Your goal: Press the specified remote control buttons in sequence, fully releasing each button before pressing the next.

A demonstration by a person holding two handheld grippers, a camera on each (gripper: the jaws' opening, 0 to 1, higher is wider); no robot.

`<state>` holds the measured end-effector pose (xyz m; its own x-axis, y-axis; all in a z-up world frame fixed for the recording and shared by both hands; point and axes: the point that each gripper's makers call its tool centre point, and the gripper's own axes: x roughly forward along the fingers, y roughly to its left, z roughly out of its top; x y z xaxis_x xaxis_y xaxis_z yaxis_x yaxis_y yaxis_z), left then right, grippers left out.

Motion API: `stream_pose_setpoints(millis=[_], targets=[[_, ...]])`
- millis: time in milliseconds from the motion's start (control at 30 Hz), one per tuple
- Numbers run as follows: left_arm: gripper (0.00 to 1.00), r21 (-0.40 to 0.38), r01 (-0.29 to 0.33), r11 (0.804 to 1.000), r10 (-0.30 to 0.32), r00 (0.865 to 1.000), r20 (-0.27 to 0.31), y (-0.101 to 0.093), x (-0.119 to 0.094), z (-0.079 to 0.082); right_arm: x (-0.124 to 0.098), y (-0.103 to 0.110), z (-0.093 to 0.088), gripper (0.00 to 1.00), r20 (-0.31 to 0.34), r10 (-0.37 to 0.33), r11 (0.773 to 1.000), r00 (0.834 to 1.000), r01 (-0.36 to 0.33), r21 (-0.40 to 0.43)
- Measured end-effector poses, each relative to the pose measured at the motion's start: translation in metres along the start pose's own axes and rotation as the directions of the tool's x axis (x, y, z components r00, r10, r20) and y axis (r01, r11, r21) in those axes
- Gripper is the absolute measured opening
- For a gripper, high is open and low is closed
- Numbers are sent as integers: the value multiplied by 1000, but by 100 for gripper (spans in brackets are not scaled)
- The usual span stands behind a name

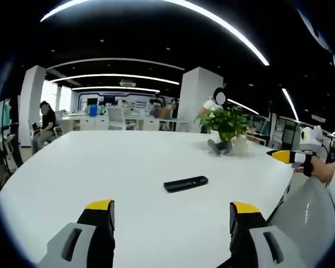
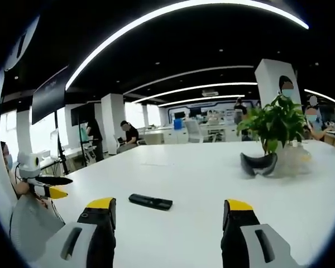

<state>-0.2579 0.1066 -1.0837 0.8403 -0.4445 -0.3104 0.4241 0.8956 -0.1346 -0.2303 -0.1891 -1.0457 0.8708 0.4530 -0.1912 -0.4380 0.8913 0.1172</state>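
A slim black remote control (image 1: 185,183) lies flat on the white table (image 1: 89,167), a little ahead of my left gripper (image 1: 172,215). That gripper is open, its yellow-tipped jaws wide apart with nothing between them. In the right gripper view the same remote (image 2: 151,201) lies ahead and slightly left of my right gripper (image 2: 170,215), which is also open and empty. Neither gripper touches the remote. The right gripper (image 1: 290,157) enters the left gripper view at the right edge, and the left gripper (image 2: 51,187) enters the right gripper view at the left edge.
A potted green plant (image 1: 228,124) (image 2: 276,125) stands farther back on the table, with a dark curved object (image 1: 219,146) (image 2: 258,163) at its foot. Seated people, desks and white pillars (image 1: 198,97) fill the office behind. The table's edge (image 1: 282,187) runs close on the right.
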Motion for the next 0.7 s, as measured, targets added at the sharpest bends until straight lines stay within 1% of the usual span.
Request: stream_pose_setpoints(millis=[33,67,100,133,200,233,300,333,367,433,500,533,600,633,667,700], targets=[[87,-13,18,1000,-18,999,-45,-1,0,-7,0,1,-1,76,-7,6,1000,1000,-6,-4],[87,-46,35,998,-39,994,-98,-2,1,-14,1,1,-2,75,-10,9,1000,1000,-9,-6],[87,-65,44,997,-51,992,-116,-1,3,-17,1,2,-3,74,-16,13,1000,1000,-13,-6],[87,-86,65,994,-76,988,-134,-2,5,-18,1,3,-5,74,-25,20,1000,999,-20,-7],[87,-124,103,987,-121,981,-149,-7,10,-18,1,4,-7,72,-38,27,1000,999,-28,-14],[88,-146,138,980,-163,971,-173,-12,14,-20,1,5,-7,71,-40,29,999,999,-29,-17],[88,-152,166,974,-197,956,-217,-15,21,-23,1,6,-7,70,-44,33,999,998,-34,-16],[88,-152,194,969,-229,937,-263,-18,25,-28,1,7,-7,69,-48,36,999,998,-37,-15],[88,-138,203,969,-235,929,-284,-18,29,-30,1,8,-8,68,-53,38,999,998,-38,-14],[88,-96,234,967,-253,893,-371,-20,40,-38,1,8,-9,66,-58,38,999,998,-38,-16],[88,-48,273,961,-267,866,-423,-22,48,-43,1,8,-11,64,-70,39,999,997,-40,-14],[88,-9,307,952,-277,844,-458,-24,54,-46,1,9,-11,64,-71,40,999,997,-41,-15],[85,39,357,933,-291,816,-499,-28,62,-49,1,11,-12,63,-82,40,999,996,-42,-18],[82,59,381,923,-297,800,-521,-29,65,-51,1,12,-12,62,-87,39,999,995,-41,-22],[80,94,416,904,-304,783,-543,-31,71,-53,1,12,-12,62,-90,39,999,995,-41,-25],[79,118,432,894,-302,776,-554,-31,76,-54,1,13,-13,62,-95,39,999,995,-42,-29]])
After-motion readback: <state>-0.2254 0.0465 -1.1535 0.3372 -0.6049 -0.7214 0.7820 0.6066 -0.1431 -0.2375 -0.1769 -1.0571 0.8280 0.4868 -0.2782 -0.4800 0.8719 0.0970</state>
